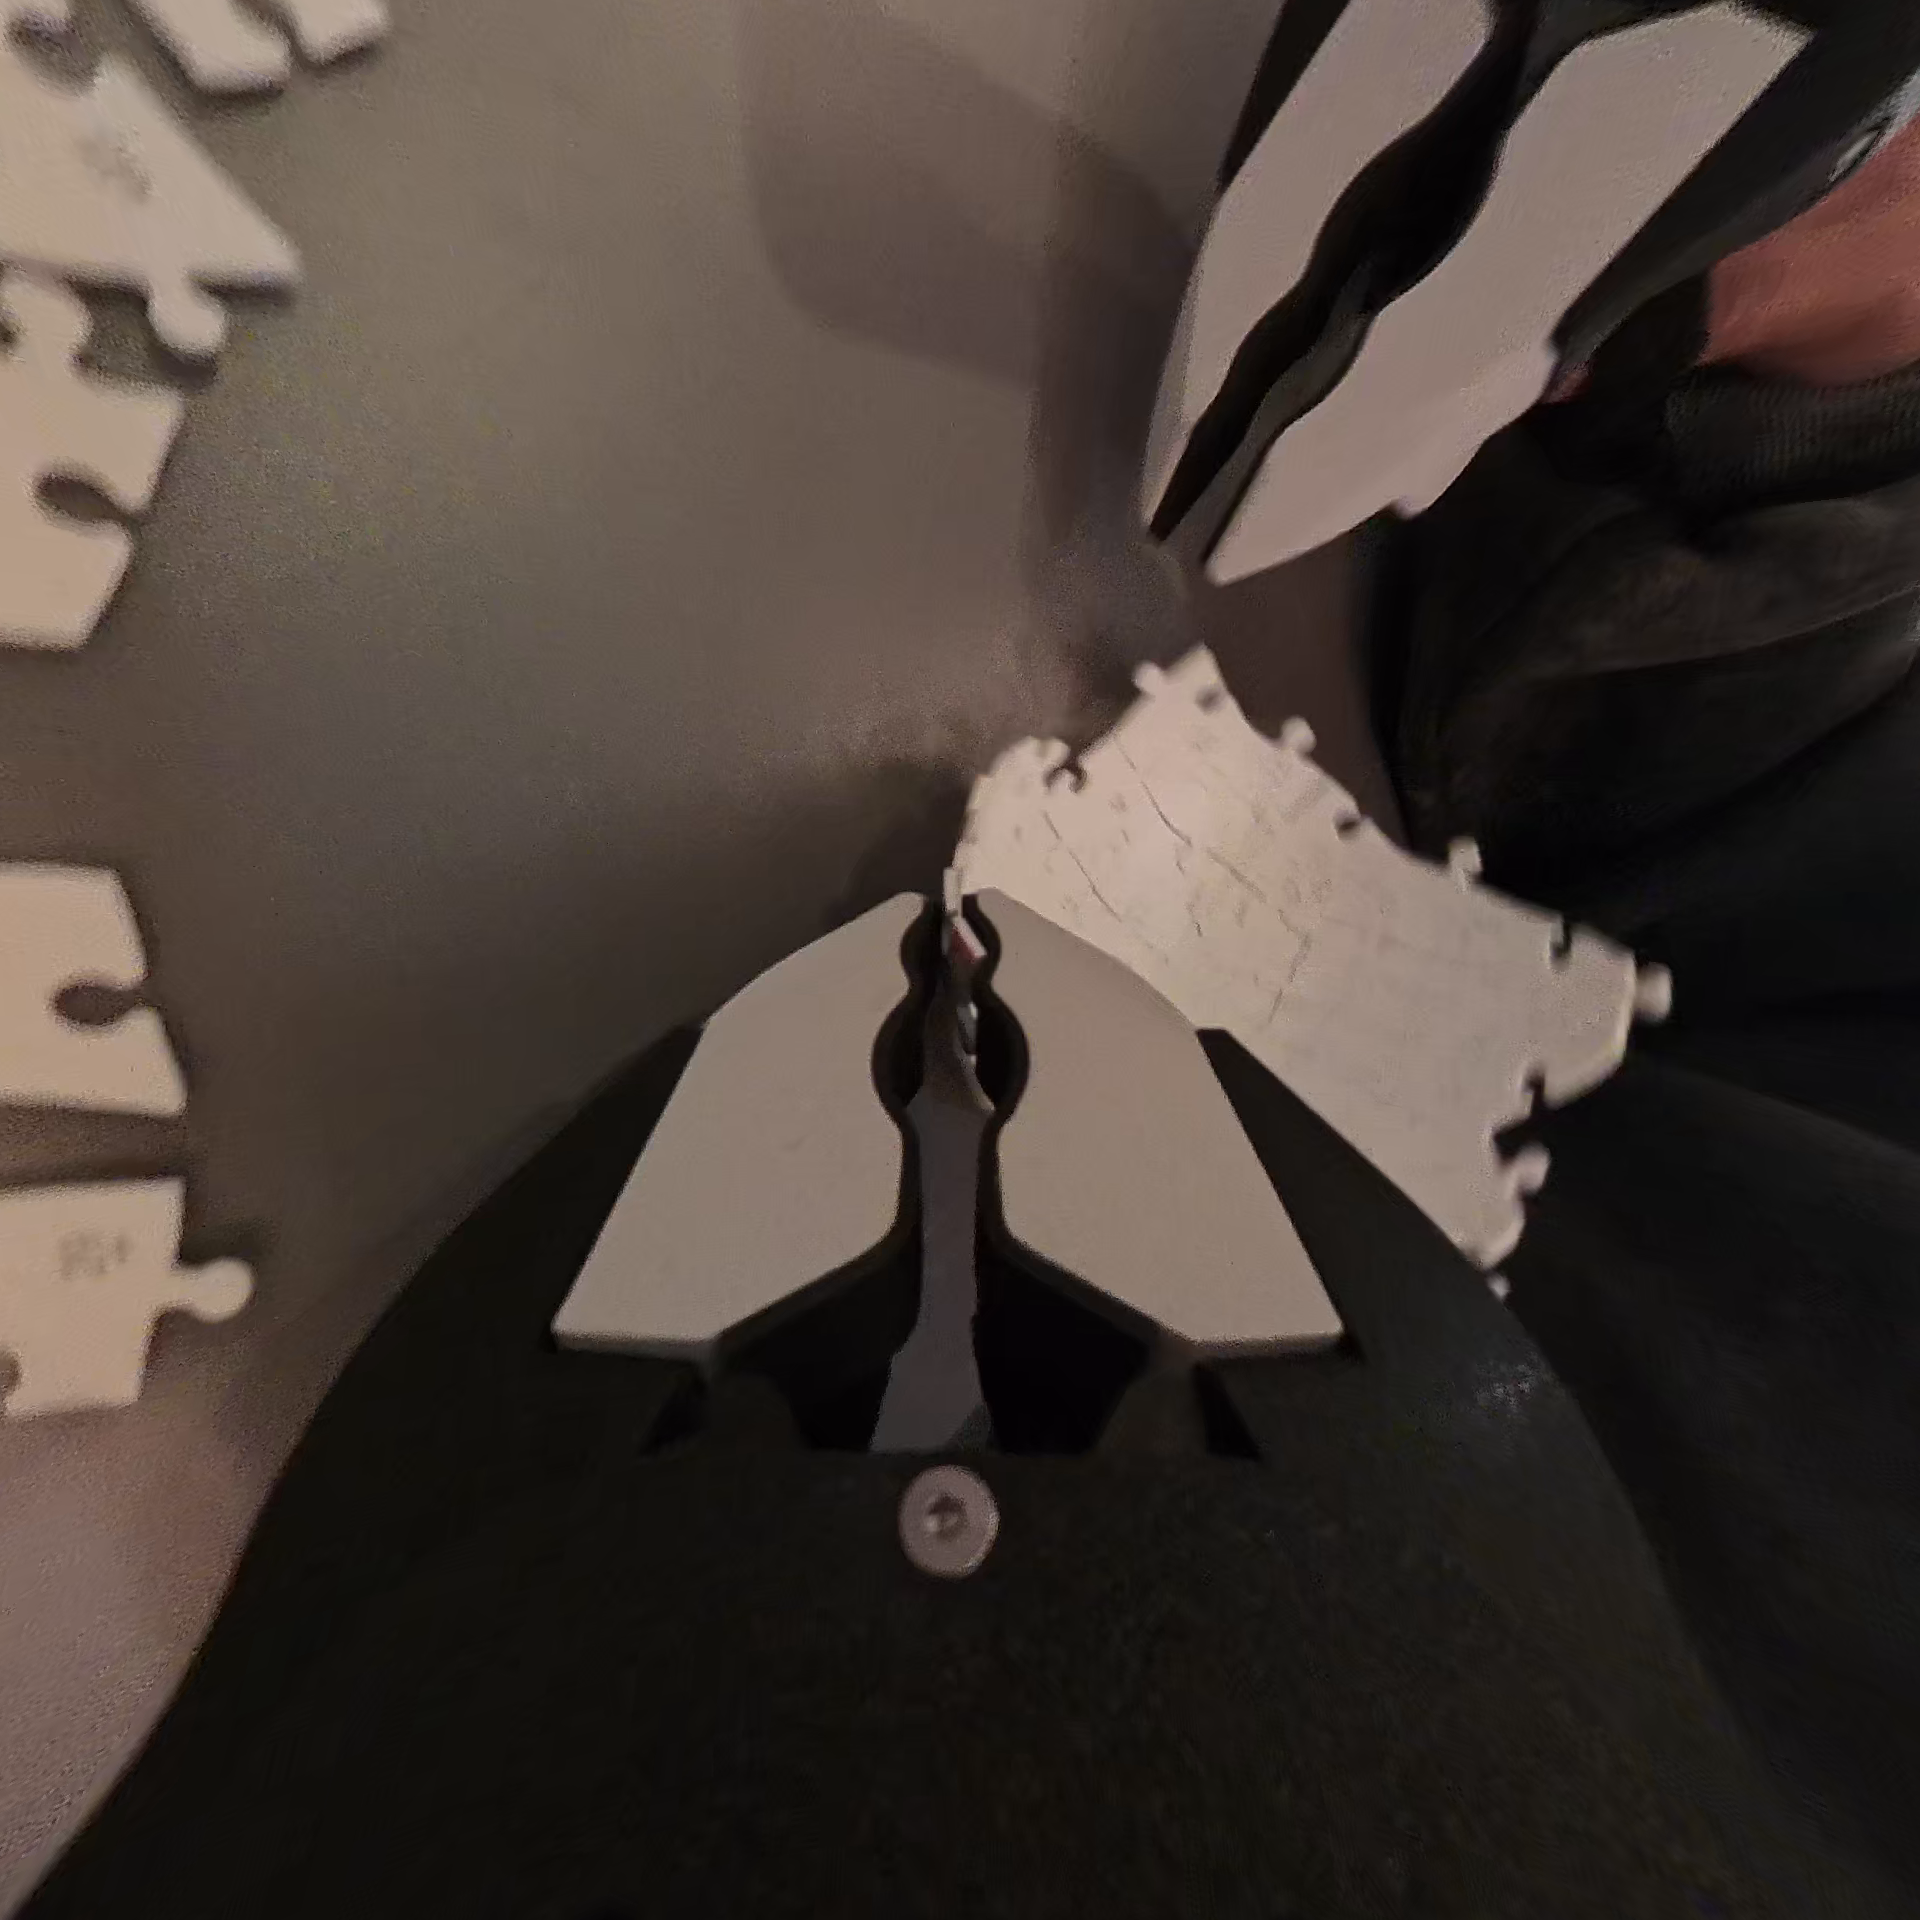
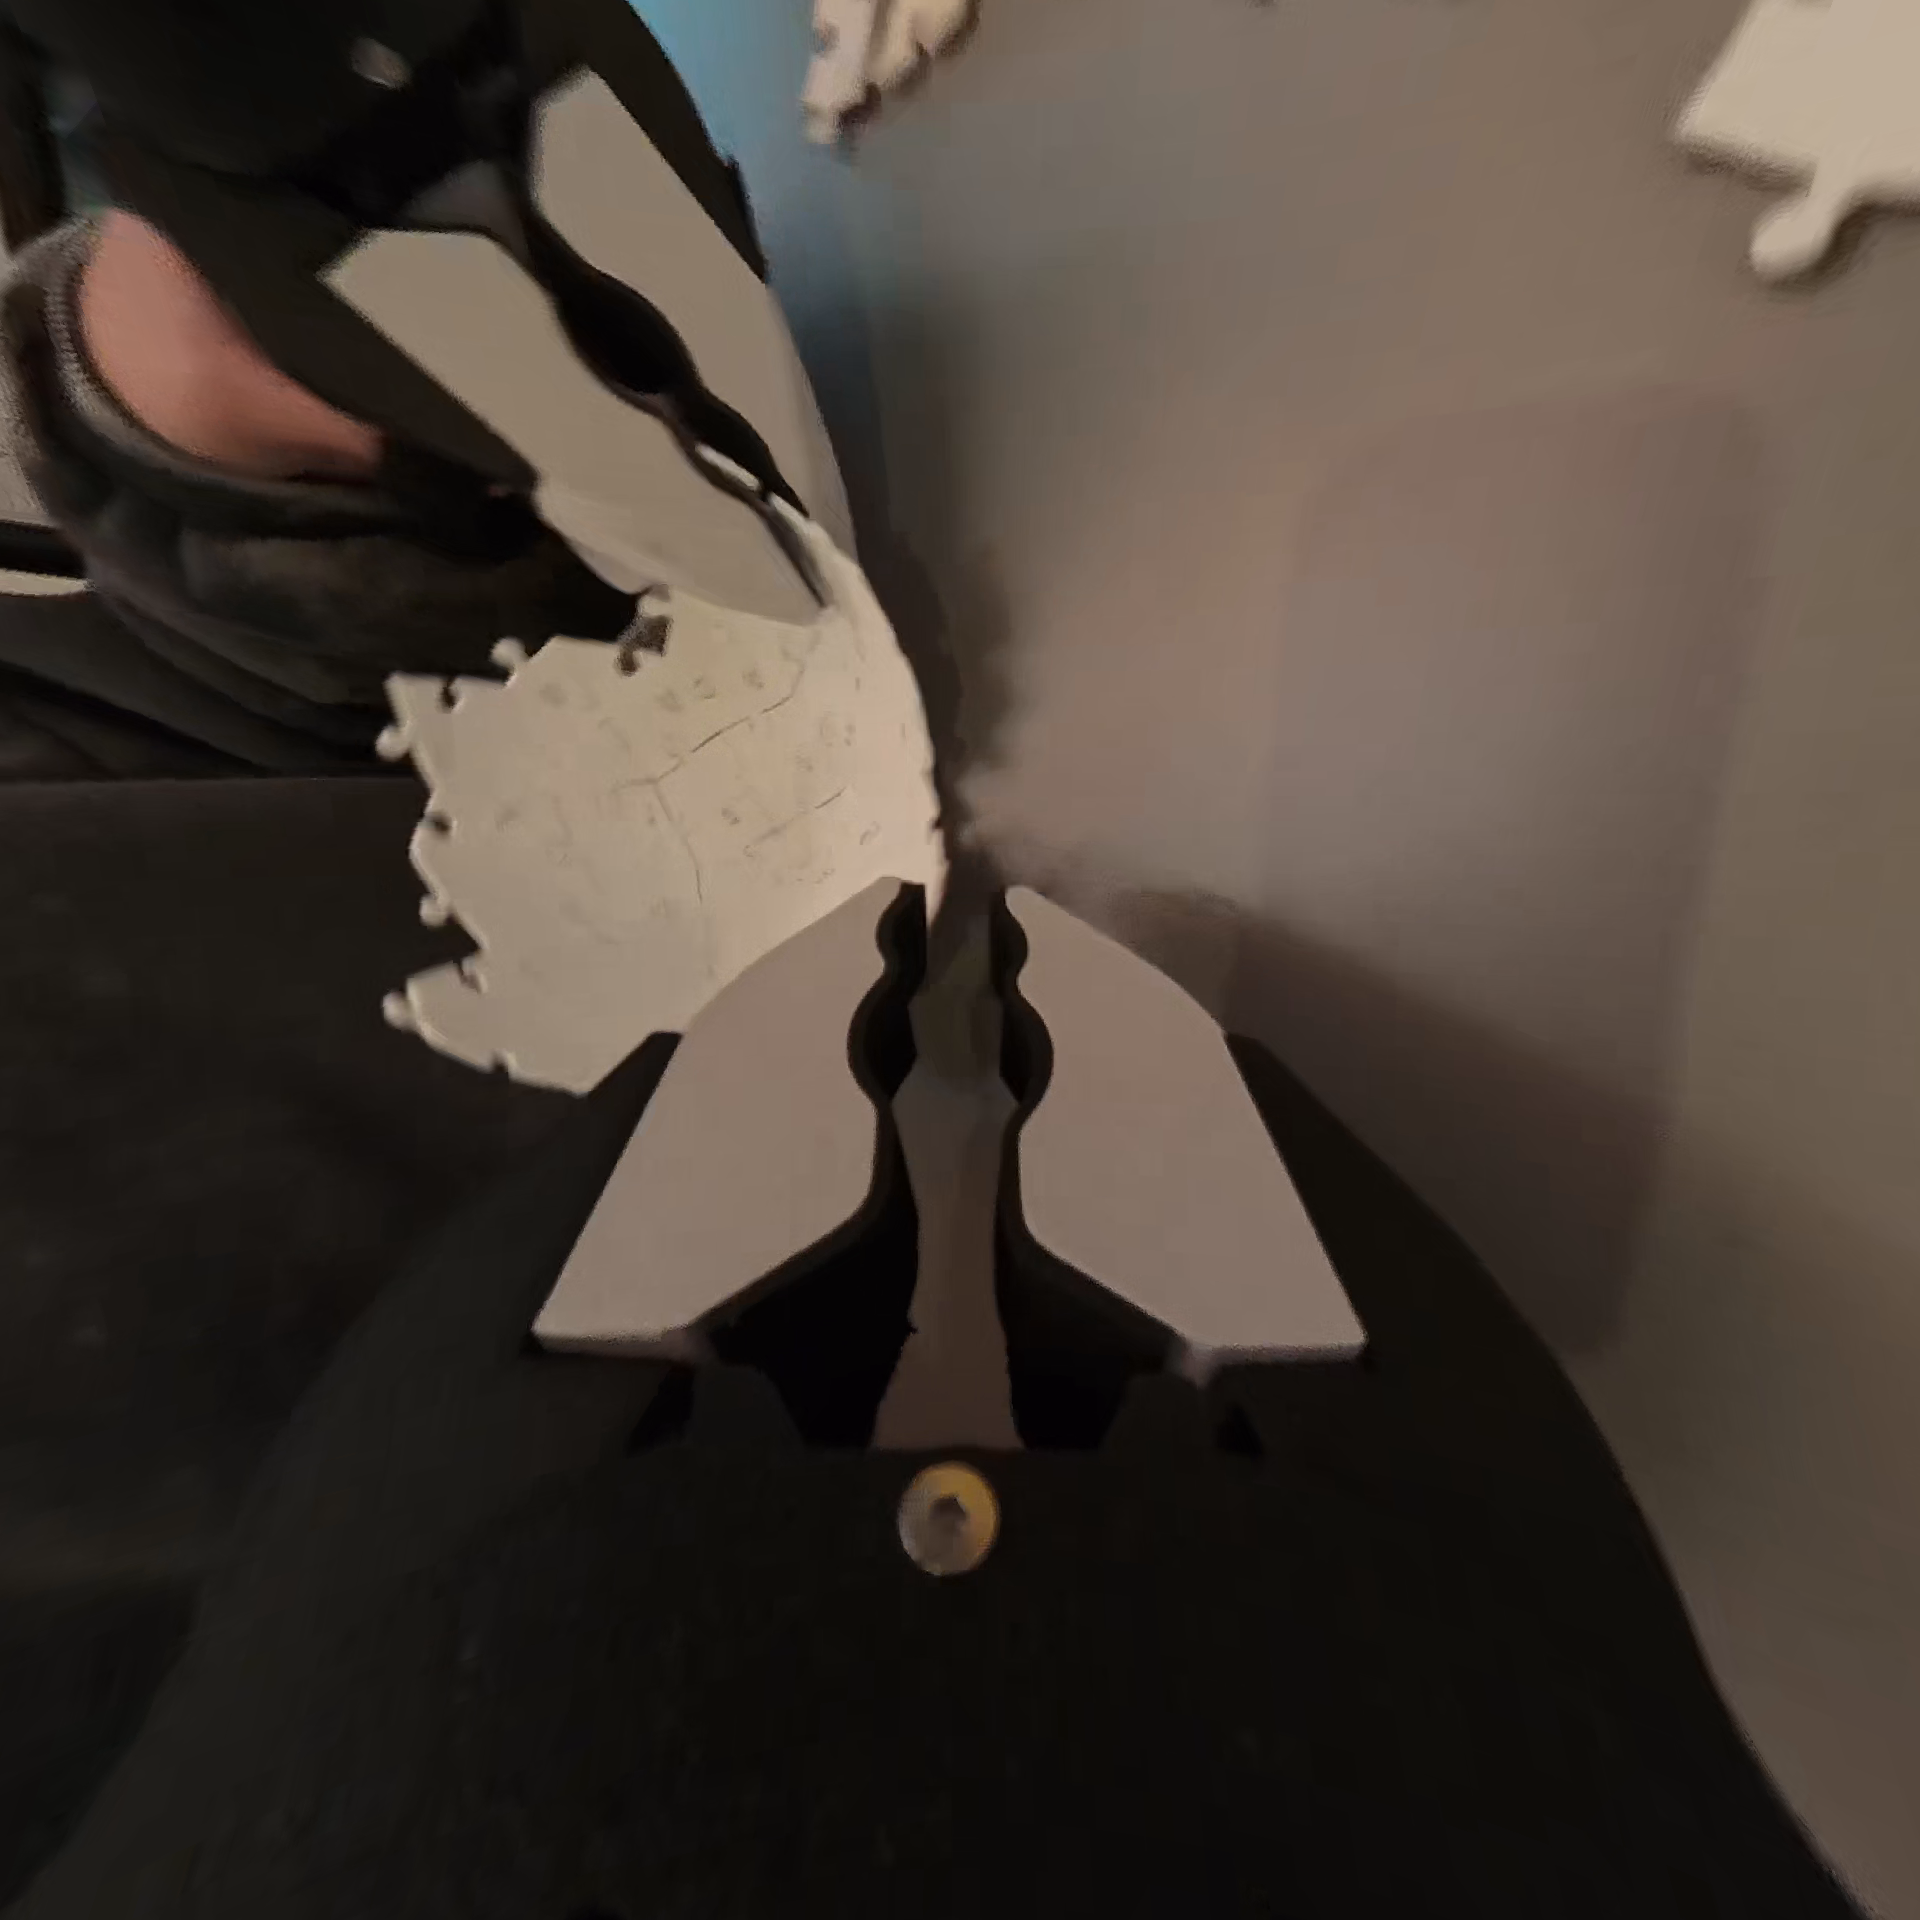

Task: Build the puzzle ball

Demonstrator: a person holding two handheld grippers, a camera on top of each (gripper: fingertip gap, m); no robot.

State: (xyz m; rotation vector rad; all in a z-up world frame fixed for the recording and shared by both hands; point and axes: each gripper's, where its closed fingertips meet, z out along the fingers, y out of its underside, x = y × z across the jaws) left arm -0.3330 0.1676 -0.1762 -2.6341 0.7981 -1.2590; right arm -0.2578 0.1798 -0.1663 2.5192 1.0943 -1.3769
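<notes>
White and curved, the half-built puzzle shell [image 1: 1247, 935] hangs off the table [image 1: 571, 623], its near rim pinched edge-on by the left gripper [image 1: 951, 914]. The right gripper [image 2: 966, 899] has its tips just beside the shell's table-side edge and its fingers drawn almost together. Blur hides whether it pinches anything. Gloved hands [image 1: 1766, 436] work both tools. Loose pieces [image 1: 83, 499] lie flat on the table, well apart from the shell on its far side.

The step appears to be steadying the shell for its next piece. Doing it well likely means a firm left pinch, with the seams kept from flexing. A new piece is best brought in line with the shell's curve, so the tabs seat without prising neighbours apart.
</notes>
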